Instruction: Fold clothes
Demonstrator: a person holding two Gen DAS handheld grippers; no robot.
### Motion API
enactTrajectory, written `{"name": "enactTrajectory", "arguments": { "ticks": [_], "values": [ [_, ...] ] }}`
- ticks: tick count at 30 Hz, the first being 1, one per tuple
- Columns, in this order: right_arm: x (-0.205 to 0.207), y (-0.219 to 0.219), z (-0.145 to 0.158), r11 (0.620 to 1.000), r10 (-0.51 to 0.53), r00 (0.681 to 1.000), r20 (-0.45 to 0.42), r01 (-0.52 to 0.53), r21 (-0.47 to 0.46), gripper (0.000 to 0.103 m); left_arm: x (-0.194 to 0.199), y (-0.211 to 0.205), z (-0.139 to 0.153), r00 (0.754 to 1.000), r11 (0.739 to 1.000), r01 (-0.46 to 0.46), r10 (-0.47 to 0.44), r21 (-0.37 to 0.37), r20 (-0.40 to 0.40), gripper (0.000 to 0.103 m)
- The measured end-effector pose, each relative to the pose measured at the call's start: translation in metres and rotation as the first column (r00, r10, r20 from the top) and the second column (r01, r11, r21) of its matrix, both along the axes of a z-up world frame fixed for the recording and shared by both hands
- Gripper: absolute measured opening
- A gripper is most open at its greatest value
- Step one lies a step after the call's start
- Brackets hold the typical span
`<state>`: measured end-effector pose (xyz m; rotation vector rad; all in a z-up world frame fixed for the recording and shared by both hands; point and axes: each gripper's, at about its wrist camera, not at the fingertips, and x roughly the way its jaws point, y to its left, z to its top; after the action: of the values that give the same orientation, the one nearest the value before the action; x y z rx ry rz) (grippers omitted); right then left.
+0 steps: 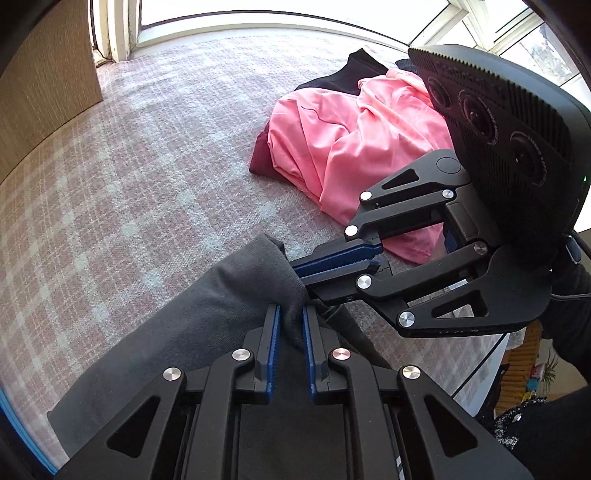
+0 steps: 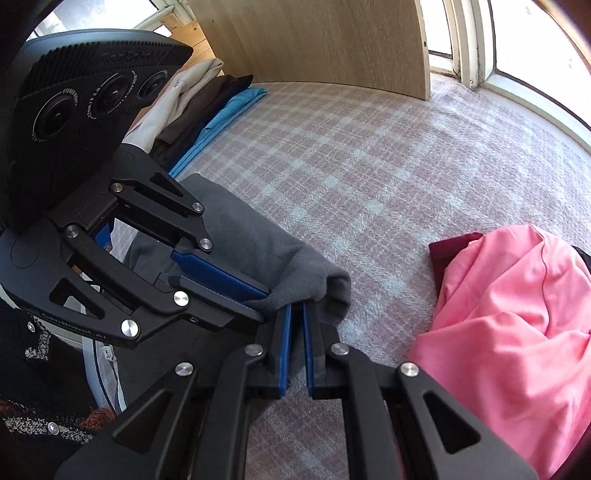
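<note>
A grey garment (image 1: 207, 306) is held up over the checked pink bedcover (image 1: 147, 166), bunched at one edge. My left gripper (image 1: 291, 314) is shut on that bunched edge, with grey cloth squeezed between its blue pads. My right gripper (image 1: 297, 269) comes in from the right and pinches the same edge just beside it. In the right wrist view my right gripper (image 2: 296, 309) is shut on the grey garment (image 2: 251, 236), and my left gripper (image 2: 264, 297) clamps it from the left. The fingertips of the two almost touch. The rest of the garment hangs below, hidden.
A crumpled pink garment (image 1: 351, 136) lies on a black one (image 1: 354, 70) and a maroon one (image 1: 262, 155) at the far right. Folded cream, brown and blue clothes (image 2: 207, 99) are stacked by a wooden panel (image 2: 314, 40). A window (image 1: 258, 14) runs along the far side.
</note>
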<state>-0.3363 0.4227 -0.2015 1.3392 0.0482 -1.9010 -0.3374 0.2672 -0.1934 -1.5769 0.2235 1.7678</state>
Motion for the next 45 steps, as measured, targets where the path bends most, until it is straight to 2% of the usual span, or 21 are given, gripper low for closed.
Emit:
{"name": "enactTrajectory", "arguments": {
  "ticks": [3,6,12,15,16,17,19,21,24,27,28,29,31,33,36,37,38,42,45],
  "values": [
    [-0.002,0.005,-0.006,1.0,-0.013,1.0,0.027,0.013,-0.008,0.02,0.005,-0.004,0.007,0.999,1.0,0.016,-0.016,0.002,-0.035,0.005],
    [0.0,0.001,-0.01,0.999,-0.008,1.0,0.03,0.01,-0.038,0.021,0.01,-0.009,0.019,0.998,1.0,0.027,-0.026,0.012,-0.059,0.005],
    [0.002,0.003,-0.007,0.995,-0.046,0.999,-0.019,0.044,-0.088,0.02,0.01,-0.027,0.031,0.999,0.999,0.011,-0.009,0.042,-0.053,0.004],
    [-0.003,0.017,-0.015,0.988,-0.119,0.993,0.02,0.12,-0.098,0.01,0.02,-0.025,0.033,0.998,0.999,0.033,-0.031,0.033,-0.062,0.004],
    [-0.005,0.021,-0.017,0.985,-0.137,0.99,0.035,0.14,-0.101,0.002,0.022,-0.025,0.033,0.998,0.999,0.034,-0.032,0.031,-0.062,0.004],
    [-0.006,0.025,-0.019,0.981,-0.155,0.986,0.054,0.16,-0.106,0.002,0.022,-0.026,0.032,0.998,0.999,0.034,-0.032,0.03,-0.061,0.004],
    [-0.007,0.036,-0.018,0.969,-0.163,0.981,0.105,0.179,-0.172,0.003,0.021,-0.029,0.033,0.998,0.999,0.032,-0.03,0.036,-0.054,0.004],
    [-0.001,0.037,-0.01,0.97,-0.139,0.986,0.096,0.155,-0.188,0.004,0.021,-0.033,0.035,0.998,0.999,0.029,-0.027,0.041,-0.053,0.004],
    [0.003,0.022,-0.01,0.984,-0.102,0.992,0.077,0.112,-0.136,0.003,0.024,-0.029,0.032,0.998,0.999,0.032,-0.029,0.043,-0.05,0.004],
    [-0.016,0.038,-0.024,0.944,-0.239,0.959,0.152,0.266,-0.194,0.001,0.029,-0.018,0.025,0.999,0.998,0.033,-0.031,0.044,-0.041,0.004],
    [-0.021,0.046,-0.031,0.918,-0.264,0.938,0.223,0.316,-0.239,0.001,0.03,-0.014,0.023,0.999,0.998,0.033,-0.031,0.045,-0.038,0.004],
    [-0.021,0.048,-0.033,0.912,-0.273,0.932,0.24,0.33,-0.242,0.001,0.032,-0.01,0.02,0.999,0.998,0.033,-0.032,0.045,-0.035,0.004],
    [-0.013,0.041,-0.027,0.931,-0.249,0.947,0.204,0.292,-0.217,0.006,0.029,-0.007,0.014,0.999,0.998,0.033,-0.032,0.049,-0.022,0.004],
    [-0.015,0.05,-0.026,0.912,-0.288,0.926,0.243,0.342,-0.225,0.006,0.026,-0.004,0.008,1.0,0.998,0.013,-0.013,0.06,-0.002,0.004],
    [-0.02,0.075,-0.027,0.861,-0.39,0.873,0.292,0.458,-0.221,0.005,0.02,0.0,-0.002,0.997,0.995,-0.043,0.037,0.095,0.068,0.018],
    [-0.018,0.077,-0.021,0.861,-0.401,0.875,0.272,0.461,-0.212,0.006,0.017,0.001,-0.005,0.994,0.992,-0.062,0.053,0.105,0.092,0.025],
    [-0.016,0.078,-0.016,0.862,-0.412,0.875,0.252,0.464,-0.204,0.006,0.018,0.0,-0.002,0.994,0.991,-0.066,0.055,0.119,0.095,0.029],
    [-0.002,0.044,0.007,0.926,-0.298,0.936,0.185,0.331,-0.181,0.007,0.032,-0.013,0.03,0.998,0.984,-0.042,0.032,0.176,0.063,0.029],
    [-0.002,0.017,0.0,0.96,-0.234,0.959,0.16,0.254,-0.118,0.008,0.05,-0.027,0.044,0.999,0.982,-0.011,0.002,0.187,0.052,0.029]
  ]
}}
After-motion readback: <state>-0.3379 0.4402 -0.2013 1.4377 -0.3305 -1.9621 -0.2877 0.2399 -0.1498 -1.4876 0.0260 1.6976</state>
